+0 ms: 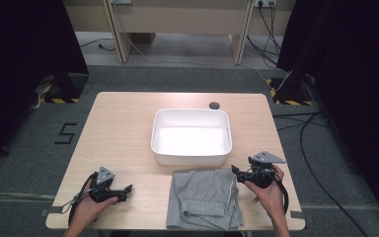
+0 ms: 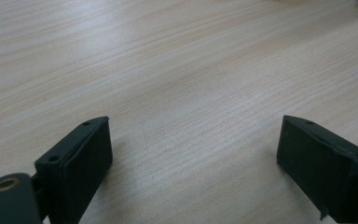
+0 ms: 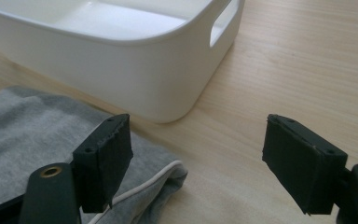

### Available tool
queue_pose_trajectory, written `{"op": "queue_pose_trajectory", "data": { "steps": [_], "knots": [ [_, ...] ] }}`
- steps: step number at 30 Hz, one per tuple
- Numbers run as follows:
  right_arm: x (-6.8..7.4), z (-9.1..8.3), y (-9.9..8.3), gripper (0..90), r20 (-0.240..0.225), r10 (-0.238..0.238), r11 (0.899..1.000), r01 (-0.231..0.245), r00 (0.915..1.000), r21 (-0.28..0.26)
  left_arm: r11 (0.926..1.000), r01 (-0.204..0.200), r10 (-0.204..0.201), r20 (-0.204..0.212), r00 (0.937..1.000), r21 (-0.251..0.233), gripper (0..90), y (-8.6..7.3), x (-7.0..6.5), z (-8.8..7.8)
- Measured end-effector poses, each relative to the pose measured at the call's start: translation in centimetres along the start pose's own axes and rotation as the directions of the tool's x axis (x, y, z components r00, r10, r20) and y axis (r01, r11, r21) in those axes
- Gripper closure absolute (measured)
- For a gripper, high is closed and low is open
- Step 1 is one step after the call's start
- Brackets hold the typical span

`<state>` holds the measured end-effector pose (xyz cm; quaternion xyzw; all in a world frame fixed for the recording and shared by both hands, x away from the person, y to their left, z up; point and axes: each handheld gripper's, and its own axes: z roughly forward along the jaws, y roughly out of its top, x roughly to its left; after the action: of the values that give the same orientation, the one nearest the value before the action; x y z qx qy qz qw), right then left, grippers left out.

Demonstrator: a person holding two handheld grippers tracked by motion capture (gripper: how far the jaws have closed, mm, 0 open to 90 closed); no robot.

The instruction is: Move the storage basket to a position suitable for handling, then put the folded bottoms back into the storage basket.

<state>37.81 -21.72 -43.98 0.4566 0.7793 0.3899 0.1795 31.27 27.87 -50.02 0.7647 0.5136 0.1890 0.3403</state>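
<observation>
Left hand-held gripper (image 1: 123, 190): jaws wide, empty, over the pale wooden tabletop (image 1: 118, 133);
Right hand-held gripper (image 1: 237, 172): jaws wide, empty, beside the folded grey fabric garment (image 1: 205, 197);
White rectangular plastic bin (image 1: 191, 155): just behind the garment

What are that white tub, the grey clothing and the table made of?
The tub looks like smooth, glossy moulded plastic with rounded corners. The clothing seems soft grey knit fabric, probably cotton jersey, with white piping. The table shows pale wood grain, possibly laminate.

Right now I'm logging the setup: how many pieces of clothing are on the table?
1: grey shorts, folded, at the table's near edge, just in front of the white tub and beside the right tongs. The tub looks empty.
</observation>
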Motion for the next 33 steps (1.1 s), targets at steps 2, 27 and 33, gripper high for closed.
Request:
{"op": "queue_pose_trajectory", "data": {
  "steps": [2,27,33],
  "knots": [
    [0.1,-0.1,-0.3,24.7,-0.015,-0.005,1.0,0.005,0.9999,0.003,1.0,0.002,-0.002,0.0,1.0,0.0,9.5,0.0,0.0,0.0],
    [0.7,-0.2,-2.0,23.3,-0.045,0.007,1.0,-0.006,0.999,0.02,0.9942,-0.065,0.089,0.31,0.9464,-0.085,15.0,-1.0,-10.7,-2.3],
    [0.7,-0.1,-2.1,23.2,-0.056,0.005,1.0,-0.003,0.9984,0.023,0.995,-0.074,0.095,0.384,0.9185,-0.068,14.8,-1.2,-12.7,-1.6]
  ]
}}
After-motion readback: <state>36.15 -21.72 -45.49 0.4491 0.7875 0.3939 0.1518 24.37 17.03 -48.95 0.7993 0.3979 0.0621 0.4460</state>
